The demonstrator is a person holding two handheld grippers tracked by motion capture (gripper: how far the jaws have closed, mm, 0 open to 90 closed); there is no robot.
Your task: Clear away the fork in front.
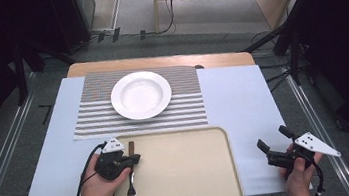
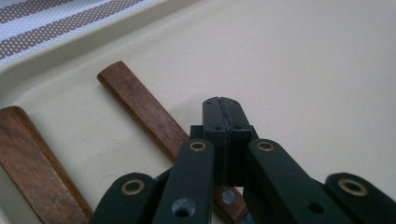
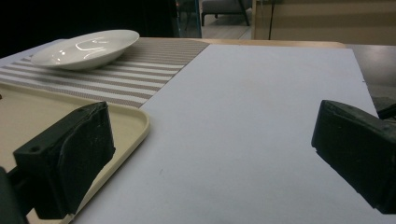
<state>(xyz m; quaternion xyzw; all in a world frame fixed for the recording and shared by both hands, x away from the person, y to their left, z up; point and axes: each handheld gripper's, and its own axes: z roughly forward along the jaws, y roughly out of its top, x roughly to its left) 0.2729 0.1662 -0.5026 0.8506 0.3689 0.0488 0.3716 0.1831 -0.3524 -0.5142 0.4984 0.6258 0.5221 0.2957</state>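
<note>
Left hand-held gripper [image 1: 130, 160] is down at the left end of the cream tray [image 1: 192, 176], jaws clenched together over the wooden handle of the fork [image 1: 130, 184]; whether they pinch that handle is hard to tell. A second wooden-handled utensil [image 2: 37, 163] lies just beside the fork. Right hand-held gripper [image 1: 273, 142] hovers off the tray's right edge, jaws released, nothing between them.

Light falls evenly from above on the bench [image 1: 242, 94], while the room around it sinks into near black. The white plate [image 1: 141, 95] carries soft glare streaks. Shadows beside the plate are faint. Both gripper views look soft and grainy up close.
</note>
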